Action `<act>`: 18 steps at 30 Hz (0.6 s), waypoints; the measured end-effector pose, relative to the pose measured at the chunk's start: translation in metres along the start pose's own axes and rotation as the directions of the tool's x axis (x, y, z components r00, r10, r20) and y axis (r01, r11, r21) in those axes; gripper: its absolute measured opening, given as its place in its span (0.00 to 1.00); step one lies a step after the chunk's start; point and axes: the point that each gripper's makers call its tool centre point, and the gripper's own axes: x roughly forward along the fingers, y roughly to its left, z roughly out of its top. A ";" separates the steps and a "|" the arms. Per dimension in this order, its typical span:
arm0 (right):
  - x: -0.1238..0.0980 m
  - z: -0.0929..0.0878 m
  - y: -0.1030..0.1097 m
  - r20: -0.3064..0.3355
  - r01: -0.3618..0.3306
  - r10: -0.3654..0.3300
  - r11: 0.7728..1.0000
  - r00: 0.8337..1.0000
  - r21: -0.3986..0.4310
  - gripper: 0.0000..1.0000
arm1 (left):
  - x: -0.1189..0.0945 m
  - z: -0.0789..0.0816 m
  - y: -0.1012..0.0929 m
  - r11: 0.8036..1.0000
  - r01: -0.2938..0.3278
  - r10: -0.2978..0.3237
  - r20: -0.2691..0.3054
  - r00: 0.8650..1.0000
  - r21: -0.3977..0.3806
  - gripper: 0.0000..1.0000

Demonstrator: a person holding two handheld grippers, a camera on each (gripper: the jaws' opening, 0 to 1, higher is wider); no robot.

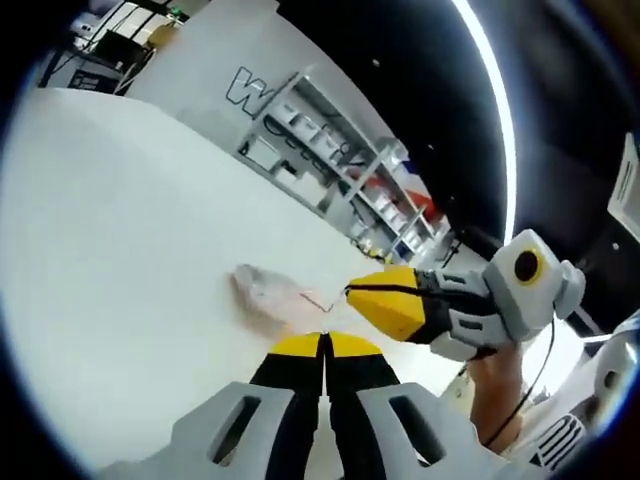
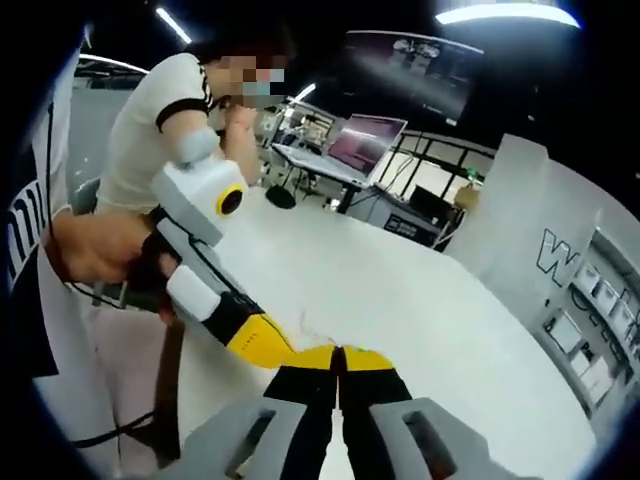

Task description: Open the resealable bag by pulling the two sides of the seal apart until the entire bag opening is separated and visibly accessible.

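Resealable clear plastic bag (image 1: 268, 292), crumpled and faintly pink inside, lay on the white surface (image 1: 120, 230) just ahead of the left gripper (image 1: 325, 343), its long axis running from the far left toward the yellow tips. In the left gripper view the near end of the bag reached right up to those tips, and the left fingers (image 1: 297, 346) stood pressed together; whether they pinched the seal edge I could not tell. The right gripper (image 1: 352, 292) came in from the right, its yellow tip meeting that same near end. In the right gripper view its own fingers (image 2: 309, 358) were together too, touching the other gripper's tip, with only a thin wisp of bag showing at the junction. Both grippers sat equally near the seal, facing one another, so the pull would probably run apart across the bag's mouth.
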 end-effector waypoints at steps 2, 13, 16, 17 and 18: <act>-0.001 0.003 -0.003 0.012 0.021 -0.021 1.000 1.000 -0.018 0.00 | 0.001 -0.001 0.000 1.000 0.002 -0.002 -0.004 1.000 -0.009 0.01; -0.007 0.010 -0.014 0.055 0.139 -0.132 0.976 0.990 -0.168 0.02 | 0.002 -0.004 -0.005 1.000 0.013 -0.012 -0.020 1.000 0.008 0.01; -0.002 0.009 -0.003 0.039 0.094 -0.089 0.979 0.995 -0.179 0.16 | 0.002 -0.005 -0.005 1.000 0.012 -0.011 -0.019 1.000 0.010 0.01; 0.001 0.007 0.001 0.022 0.076 -0.073 0.978 0.997 -0.193 0.17 | 0.001 -0.005 -0.005 1.000 0.012 -0.012 -0.021 1.000 0.010 0.01; 0.004 0.004 0.004 0.003 0.061 -0.062 0.974 0.998 -0.216 0.17 | 0.001 -0.006 -0.006 1.000 0.013 -0.012 -0.022 1.000 0.011 0.01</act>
